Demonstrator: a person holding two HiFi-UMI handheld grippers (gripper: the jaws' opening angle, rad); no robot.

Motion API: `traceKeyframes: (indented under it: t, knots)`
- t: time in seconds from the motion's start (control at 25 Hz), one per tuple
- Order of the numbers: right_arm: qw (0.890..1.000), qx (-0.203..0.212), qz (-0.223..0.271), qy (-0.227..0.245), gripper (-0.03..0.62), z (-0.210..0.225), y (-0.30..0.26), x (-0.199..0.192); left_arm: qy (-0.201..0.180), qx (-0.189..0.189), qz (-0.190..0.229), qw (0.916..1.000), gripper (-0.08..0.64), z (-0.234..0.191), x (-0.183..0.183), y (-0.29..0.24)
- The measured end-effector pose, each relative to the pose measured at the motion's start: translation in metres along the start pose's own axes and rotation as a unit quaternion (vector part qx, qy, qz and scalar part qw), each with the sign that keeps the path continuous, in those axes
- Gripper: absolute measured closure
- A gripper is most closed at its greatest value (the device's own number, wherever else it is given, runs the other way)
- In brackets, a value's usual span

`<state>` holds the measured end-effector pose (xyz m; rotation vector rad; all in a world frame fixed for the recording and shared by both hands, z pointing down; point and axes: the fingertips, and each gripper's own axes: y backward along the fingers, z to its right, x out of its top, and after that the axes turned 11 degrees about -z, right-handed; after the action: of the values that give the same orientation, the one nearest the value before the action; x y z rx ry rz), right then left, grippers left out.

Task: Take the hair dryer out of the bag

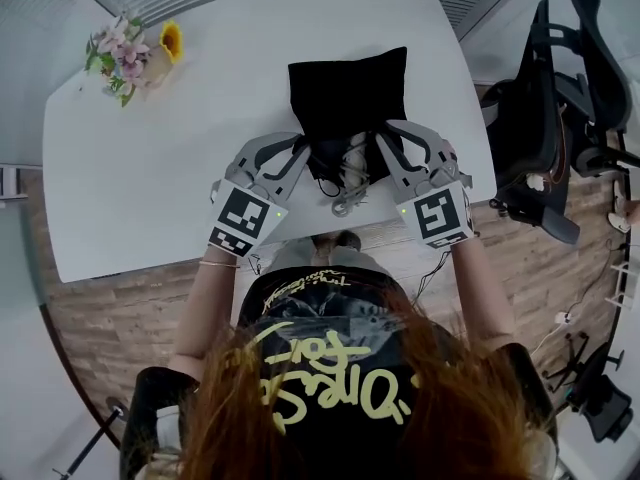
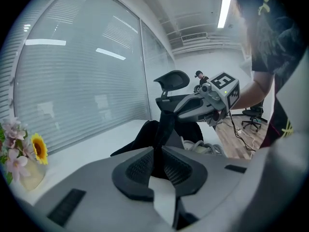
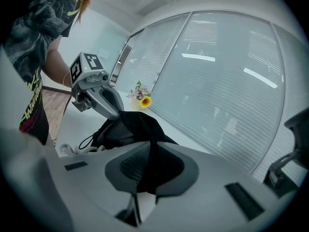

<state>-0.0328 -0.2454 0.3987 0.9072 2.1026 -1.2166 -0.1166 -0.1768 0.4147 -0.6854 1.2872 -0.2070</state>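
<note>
A black cloth bag (image 1: 348, 93) lies on the white table (image 1: 150, 178), its mouth toward the person. My left gripper (image 1: 303, 147) pinches the left side of the mouth, and in the left gripper view a strip of black fabric (image 2: 163, 129) runs up from between the closed pads. On the mouth's right side is my right gripper (image 1: 384, 132), likewise shut on a fold of the bag (image 3: 145, 129). The mouth is stretched between the two. A grey coiled cord (image 1: 349, 190) of the hair dryer spills out at the opening; the dryer's body is hidden inside the bag.
A vase of flowers (image 1: 135, 53) stands at the table's far left corner. A black office chair (image 1: 560, 118) stands to the right of the table. The table's near edge lies just under both grippers. Cables trail on the wooden floor (image 1: 560, 318).
</note>
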Motion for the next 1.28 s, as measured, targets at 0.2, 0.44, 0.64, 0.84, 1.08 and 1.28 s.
traceKeyframes:
  t: [0.2, 0.44, 0.64, 0.84, 1.08, 1.28]
  knots:
    - [1.000, -0.006, -0.019, -0.009, 0.551, 0.001, -0.015, -0.006, 0.000, -0.020, -0.003, 0.9998, 0.515, -0.006, -0.003, -0.010]
    - [0.998, -0.013, -0.028, -0.045, 0.551, 0.000, -0.027, -0.016, 0.001, -0.046, 0.001, 0.9989, 0.519, -0.008, -0.004, -0.021]
    - [0.996, -0.027, -0.018, -0.084, 0.538, 0.003, -0.015, -0.014, 0.017, -0.073, 0.012, 0.9971, 0.520, -0.011, -0.003, -0.024]
    - [0.985, -0.026, -0.013, -0.171, 0.487, 0.011, 0.007, -0.018, 0.009, -0.096, 0.024, 0.9951, 0.522, -0.009, 0.001, -0.026]
    - [0.990, 0.006, -0.047, -0.135, 0.460, -0.005, 0.022, -0.026, 0.008, -0.120, 0.044, 0.9918, 0.523, -0.008, 0.009, -0.027]
    - [0.990, 0.040, -0.077, -0.107, 0.453, -0.023, 0.026, -0.034, 0.007, -0.128, 0.046, 0.9907, 0.525, -0.008, 0.013, -0.032]
